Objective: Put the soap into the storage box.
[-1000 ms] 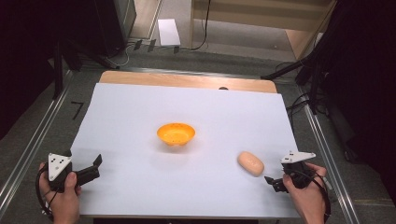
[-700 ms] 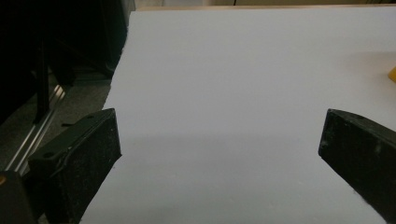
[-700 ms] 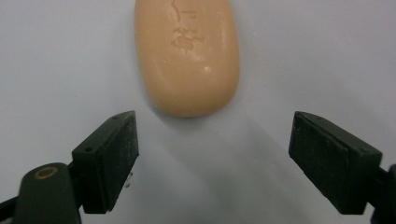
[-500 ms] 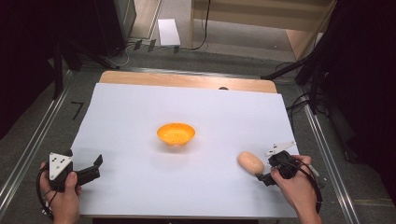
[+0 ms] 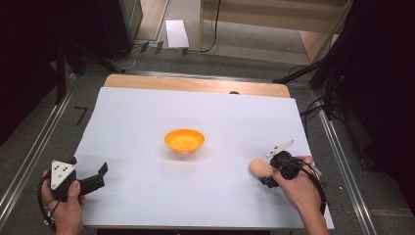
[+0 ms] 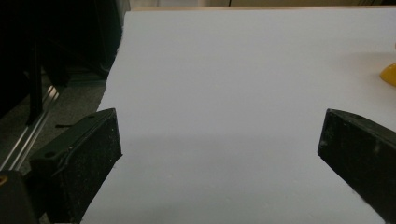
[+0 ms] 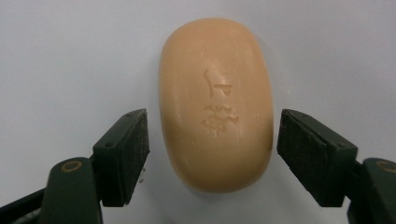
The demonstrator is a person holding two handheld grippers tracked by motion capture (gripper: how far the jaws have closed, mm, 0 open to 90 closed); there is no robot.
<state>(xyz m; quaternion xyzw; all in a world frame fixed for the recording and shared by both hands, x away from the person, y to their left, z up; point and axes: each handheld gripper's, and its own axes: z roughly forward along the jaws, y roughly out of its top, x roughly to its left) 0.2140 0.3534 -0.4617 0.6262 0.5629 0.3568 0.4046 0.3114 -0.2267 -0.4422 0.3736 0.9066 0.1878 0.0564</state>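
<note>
One peach oval soap bar [image 7: 215, 105], stamped marks on top, lying flat

Left hand-held gripper [image 5: 100, 174]: black body, grey three-cornered plate on top with dark dots, black cable looping below hand. Jaws black, blocky, matte, rough-textured pads. Right hand-held gripper [image 5: 264, 174]: black body, pale plate seen edge-on, black cable curling round wrist. Round brass-coloured screw at base of each jaw. Forearms bare, no sleeves in view.
</note>
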